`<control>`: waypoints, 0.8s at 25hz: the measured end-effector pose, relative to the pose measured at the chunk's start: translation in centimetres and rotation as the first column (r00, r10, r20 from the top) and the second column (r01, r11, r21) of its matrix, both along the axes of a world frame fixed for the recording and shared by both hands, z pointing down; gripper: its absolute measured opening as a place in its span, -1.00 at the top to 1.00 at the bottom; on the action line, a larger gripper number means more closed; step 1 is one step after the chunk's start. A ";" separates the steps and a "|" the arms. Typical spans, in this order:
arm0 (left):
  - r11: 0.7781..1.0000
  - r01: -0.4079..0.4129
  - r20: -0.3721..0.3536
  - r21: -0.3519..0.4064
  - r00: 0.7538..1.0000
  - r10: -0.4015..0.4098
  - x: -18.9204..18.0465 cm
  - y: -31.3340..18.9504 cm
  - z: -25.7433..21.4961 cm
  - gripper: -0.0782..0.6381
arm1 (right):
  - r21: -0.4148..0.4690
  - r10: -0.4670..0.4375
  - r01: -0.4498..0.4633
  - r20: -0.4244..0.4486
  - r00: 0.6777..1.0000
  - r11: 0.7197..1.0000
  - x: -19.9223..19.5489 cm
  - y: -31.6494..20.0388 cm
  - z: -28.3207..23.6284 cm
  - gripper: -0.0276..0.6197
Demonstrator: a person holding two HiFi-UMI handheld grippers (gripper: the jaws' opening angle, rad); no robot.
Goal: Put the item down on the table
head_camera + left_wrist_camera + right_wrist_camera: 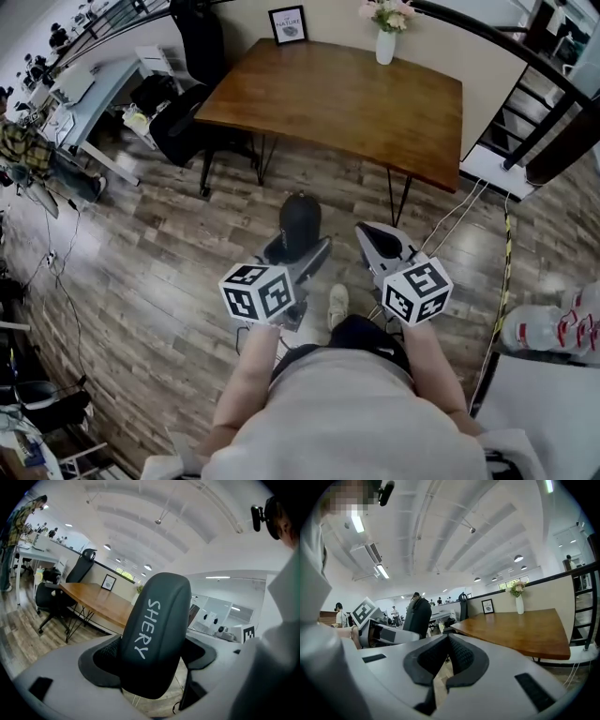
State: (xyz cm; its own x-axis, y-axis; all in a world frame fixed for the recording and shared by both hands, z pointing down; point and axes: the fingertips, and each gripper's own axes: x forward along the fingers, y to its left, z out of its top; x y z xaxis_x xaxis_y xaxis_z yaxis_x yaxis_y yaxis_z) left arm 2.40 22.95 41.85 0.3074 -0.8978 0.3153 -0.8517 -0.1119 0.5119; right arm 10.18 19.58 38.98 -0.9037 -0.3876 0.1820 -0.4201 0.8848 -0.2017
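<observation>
The case [299,221] sits between the jaws of the left gripper [302,251], with the right gripper [380,246] just beside it. Well ahead stands the table [356,103]. On its far edge, the frame [288,25] is left of the vase [385,42]. A chair [183,127] stands at the table's left end.

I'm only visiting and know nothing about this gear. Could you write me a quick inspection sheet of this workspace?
Surface: wooden table, mostly bare, ahead of the person.
Job's things: dark case marked SHERY, held over the floor, not yet on the table.
Clutter: framed picture and vase of flowers at the table's far edge.
Grippers: left gripper shut on the dark case; right gripper jaws together, nothing between.
Cables: white cables and a yellow-black cable on the floor right of the table.
Surroundings: wood floor, office chair left of the table, stairs right.
</observation>
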 end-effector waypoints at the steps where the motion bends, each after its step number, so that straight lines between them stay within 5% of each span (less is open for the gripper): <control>1: 1.000 0.004 0.005 0.001 1.000 -0.004 -0.6 -1.6 -0.1 -0.33 | 0.005 -0.001 0.001 0.007 1.000 1.000 -0.5 -1.6 -0.3 0.88; 11: 0.998 0.047 0.035 0.036 0.998 -0.049 -3.3 -13.7 -2.2 -0.33 | 0.018 0.024 -0.025 0.054 0.998 1.000 -1.9 -12.8 -1.8 0.88; 20: 0.999 -0.046 0.024 0.017 0.999 0.045 -3.6 -18.7 -1.1 -0.33 | -0.024 0.085 -0.084 0.060 0.995 0.996 -2.3 -16.9 -0.4 0.88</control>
